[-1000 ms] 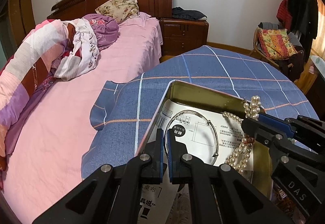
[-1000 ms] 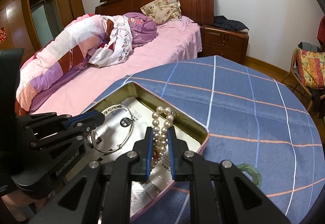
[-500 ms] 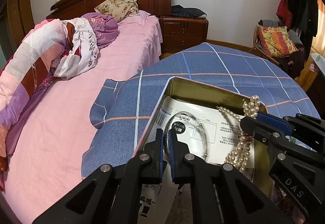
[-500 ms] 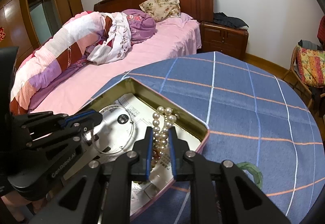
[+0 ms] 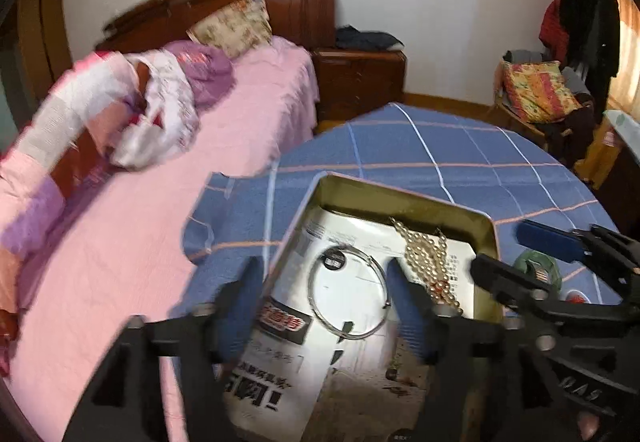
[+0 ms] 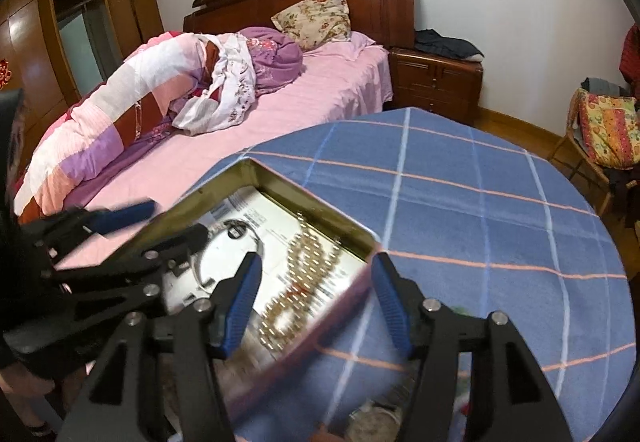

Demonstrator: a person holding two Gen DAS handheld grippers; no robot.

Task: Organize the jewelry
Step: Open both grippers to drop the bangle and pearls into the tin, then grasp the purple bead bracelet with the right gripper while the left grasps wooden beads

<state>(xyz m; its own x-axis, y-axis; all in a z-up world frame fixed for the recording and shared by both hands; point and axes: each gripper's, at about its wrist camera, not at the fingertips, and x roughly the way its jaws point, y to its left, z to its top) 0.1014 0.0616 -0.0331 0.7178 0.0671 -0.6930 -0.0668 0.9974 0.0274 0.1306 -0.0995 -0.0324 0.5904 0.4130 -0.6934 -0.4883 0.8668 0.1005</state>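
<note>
Bedroom setting; round desk under blue plaid cloth, pink bed behind. Nearest: left claw spread wide, gripping nothing, straddling the thin silver wire bangle lying flat on printed paper inside the shallow gold-lined rectangular tin. Right claw also spread, empty, over the tin's near rim. Cream pearl strand lies heaped just ahead of it, long axis running away toward the tin's far wall. Beyond the tin, green jade bangle rests on the cloth, closest to the right claw; likely next pick.
</note>
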